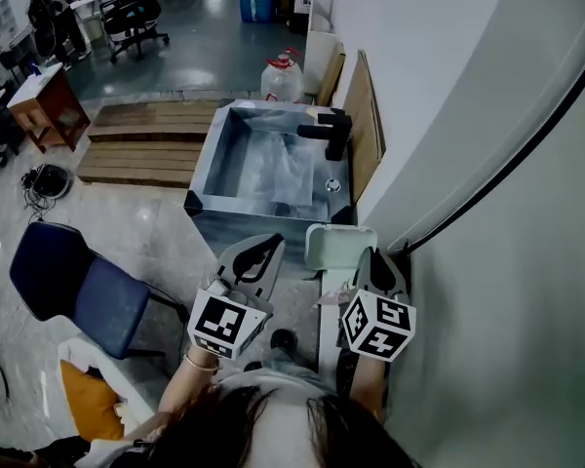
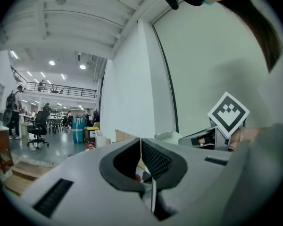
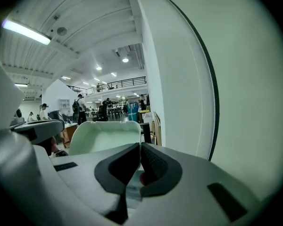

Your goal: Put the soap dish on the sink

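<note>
Bare grey floor, with a white wall close on the right. Straight ahead stands the sink (image 1: 207, 169), a metal basin with a black tap (image 1: 329, 133) on its right ledge. The soap dish (image 1: 336, 246), pale green, is held in the air just short of the sink's near right corner. The right gripper (image 1: 367, 255) is pressed together, apparently pinching the dish's near rim. The left gripper (image 1: 272, 244) is closed on nothing. The dish looks like light, stiff, smooth plastic, so a rim hold suits it. The tap and a leaning wooden board (image 1: 368, 125) crowd the ledge. A blue chair (image 1: 78, 291) stands well apart.
</note>
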Demonstrator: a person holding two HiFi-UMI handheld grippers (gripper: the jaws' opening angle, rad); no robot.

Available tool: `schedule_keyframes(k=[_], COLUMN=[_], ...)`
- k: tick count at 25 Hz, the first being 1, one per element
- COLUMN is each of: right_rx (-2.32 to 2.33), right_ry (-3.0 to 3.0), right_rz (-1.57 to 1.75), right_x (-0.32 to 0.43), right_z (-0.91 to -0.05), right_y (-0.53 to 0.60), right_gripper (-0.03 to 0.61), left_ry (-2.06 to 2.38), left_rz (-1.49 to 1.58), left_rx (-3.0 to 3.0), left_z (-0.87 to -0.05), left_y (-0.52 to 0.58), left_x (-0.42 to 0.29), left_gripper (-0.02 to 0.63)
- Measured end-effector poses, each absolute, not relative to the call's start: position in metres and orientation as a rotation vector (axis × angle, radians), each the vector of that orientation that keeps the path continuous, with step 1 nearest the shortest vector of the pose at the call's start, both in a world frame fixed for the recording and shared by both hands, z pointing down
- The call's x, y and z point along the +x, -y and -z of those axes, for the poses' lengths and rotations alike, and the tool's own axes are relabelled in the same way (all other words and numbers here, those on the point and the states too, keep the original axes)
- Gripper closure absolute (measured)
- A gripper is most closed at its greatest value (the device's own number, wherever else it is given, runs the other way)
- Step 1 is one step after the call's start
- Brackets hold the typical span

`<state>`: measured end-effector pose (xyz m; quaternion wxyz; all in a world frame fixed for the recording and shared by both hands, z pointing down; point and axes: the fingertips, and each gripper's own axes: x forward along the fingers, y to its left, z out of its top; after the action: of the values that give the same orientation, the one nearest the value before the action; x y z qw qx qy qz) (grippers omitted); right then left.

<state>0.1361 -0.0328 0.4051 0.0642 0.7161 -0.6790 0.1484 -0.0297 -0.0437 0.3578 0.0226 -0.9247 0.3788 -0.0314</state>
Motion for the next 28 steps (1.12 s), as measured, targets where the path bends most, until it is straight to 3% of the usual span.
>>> schedule_keyframes(k=[28], right_rx=[2.044], right_ry=[2.085], right_rz=[-0.492], right_x=[0.167], right_z=[-0.434], right_y=[0.106], right_gripper=[0.549], left_ry=[-1.261], left_rz=[0.149], left_rx=[-2.851], left_z=[-0.372], left_y=[0.097], left_x=[0.005], left_gripper=[0.604])
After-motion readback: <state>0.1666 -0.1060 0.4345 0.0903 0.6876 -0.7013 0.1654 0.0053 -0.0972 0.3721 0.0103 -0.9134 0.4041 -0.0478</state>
